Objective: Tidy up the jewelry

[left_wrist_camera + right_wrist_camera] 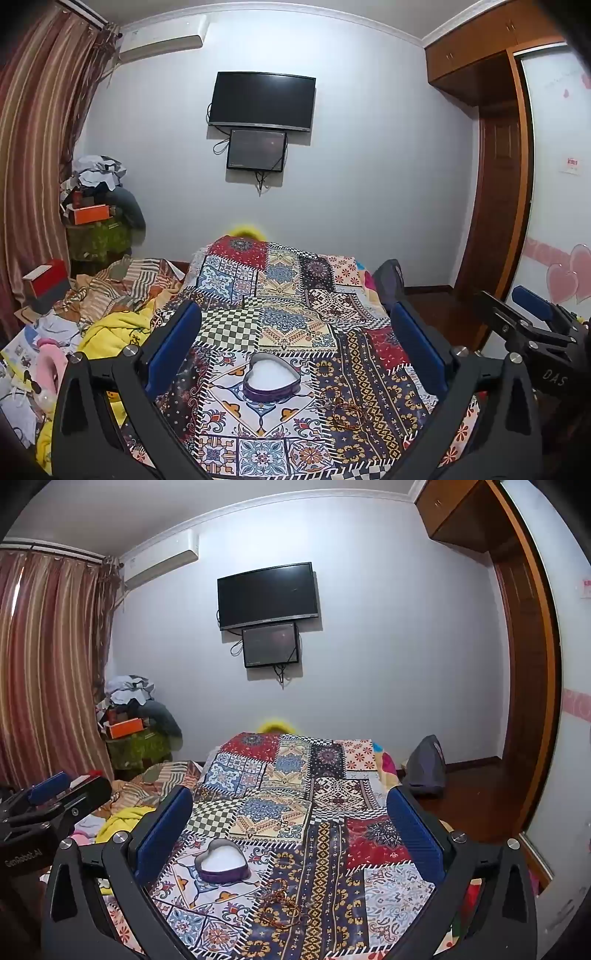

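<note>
Jewelry tangled, pieces indistinct | heart box beside | left gripper, right gripper jaws wide, empty

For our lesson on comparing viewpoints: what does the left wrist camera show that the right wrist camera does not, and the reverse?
Only the left wrist view shows the pink hearts on the wardrobe door, the red box by the curtain, and the right claw at its edge. Only the right wrist view shows the left claw at its left edge. Both share the patchwork cloth, the open heart-shaped box with its white lining, the tangle of bracelets lying beside it, and the wall television.
</note>
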A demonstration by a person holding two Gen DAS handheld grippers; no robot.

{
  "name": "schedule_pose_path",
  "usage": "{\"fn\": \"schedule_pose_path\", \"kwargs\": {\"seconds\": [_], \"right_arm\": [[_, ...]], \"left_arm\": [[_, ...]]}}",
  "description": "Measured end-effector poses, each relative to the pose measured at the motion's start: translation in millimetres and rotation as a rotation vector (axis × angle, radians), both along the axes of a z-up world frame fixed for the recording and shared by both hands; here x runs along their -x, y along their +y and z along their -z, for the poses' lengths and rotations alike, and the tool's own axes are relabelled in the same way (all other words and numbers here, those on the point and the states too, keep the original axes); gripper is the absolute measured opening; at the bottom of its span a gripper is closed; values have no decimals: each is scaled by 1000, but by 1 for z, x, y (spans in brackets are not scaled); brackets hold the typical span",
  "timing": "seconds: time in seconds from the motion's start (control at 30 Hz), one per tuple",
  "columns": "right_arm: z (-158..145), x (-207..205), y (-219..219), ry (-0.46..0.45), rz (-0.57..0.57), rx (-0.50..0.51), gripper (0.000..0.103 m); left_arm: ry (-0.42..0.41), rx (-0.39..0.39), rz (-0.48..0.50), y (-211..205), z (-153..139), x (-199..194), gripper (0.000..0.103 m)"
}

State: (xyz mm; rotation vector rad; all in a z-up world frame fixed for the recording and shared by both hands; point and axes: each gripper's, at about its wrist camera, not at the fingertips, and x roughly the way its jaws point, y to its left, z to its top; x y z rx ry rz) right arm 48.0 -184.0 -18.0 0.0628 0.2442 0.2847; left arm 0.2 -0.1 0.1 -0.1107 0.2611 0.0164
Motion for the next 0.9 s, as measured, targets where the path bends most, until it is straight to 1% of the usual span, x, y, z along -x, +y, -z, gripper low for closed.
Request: {"fn": "schedule_pose_path", "kwargs": {"seconds": [0.47, 0.53, 0.9], "right_arm": [[-5, 7, -2, 1, 3, 0, 103], [-1, 3, 1, 1, 1, -3, 103], [-1, 2, 0, 6, -2, -5, 103]], "left_arm": [[-1, -5, 5, 4, 3, 0, 103], [0, -8, 4, 0, 1, 0, 103], [2, -10, 3, -2, 0, 0, 103]]}}
